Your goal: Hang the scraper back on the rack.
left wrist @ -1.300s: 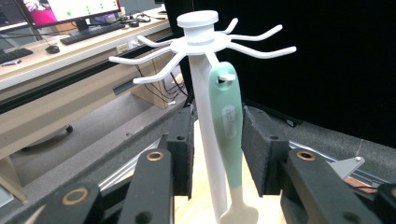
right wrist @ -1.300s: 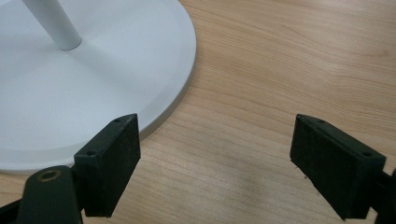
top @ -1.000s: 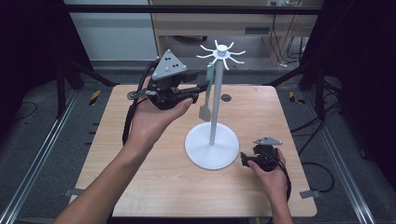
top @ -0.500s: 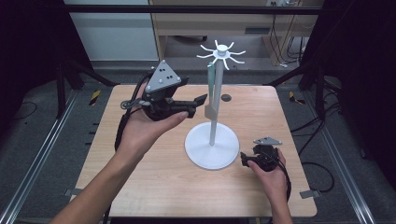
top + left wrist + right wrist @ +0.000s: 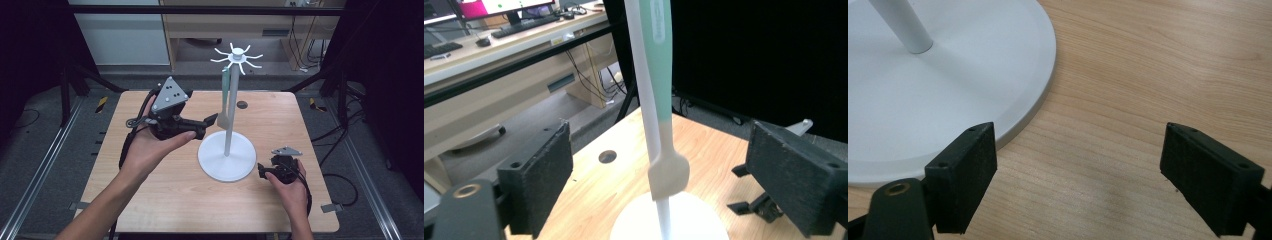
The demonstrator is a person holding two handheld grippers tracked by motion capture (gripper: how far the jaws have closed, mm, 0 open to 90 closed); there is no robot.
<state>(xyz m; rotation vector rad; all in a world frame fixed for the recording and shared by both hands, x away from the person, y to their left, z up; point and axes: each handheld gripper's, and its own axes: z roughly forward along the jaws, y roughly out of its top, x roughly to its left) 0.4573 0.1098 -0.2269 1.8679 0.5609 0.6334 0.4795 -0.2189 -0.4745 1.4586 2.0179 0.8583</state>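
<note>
A white stand [image 5: 227,125] with a round base [image 5: 215,162] and a ring of hooks on top stands mid-table. A spatula [image 5: 225,85] with a green handle and beige head hangs from one hook, beside the pole. My left gripper [image 5: 210,122] is held in the air just left of the spatula head; its jaws have just been opening and stand open. In the left gripper view [image 5: 661,155] the spatula [image 5: 659,75] hangs ahead between the jaws, untouched. My right gripper [image 5: 262,171] rests on the table at the base's right edge, open [image 5: 1078,155] and empty, beside the base [image 5: 948,75].
The wooden table [image 5: 165,210] has a small round hole [image 5: 242,104] behind the stand. Metal rails [image 5: 45,165] run along the floor on both sides. A desk with cables stands beyond the far edge.
The left gripper's jaws opened off the spatula and the hand drew back left and down. The spatula stays hanging on the stand. The right hand has not moved.
</note>
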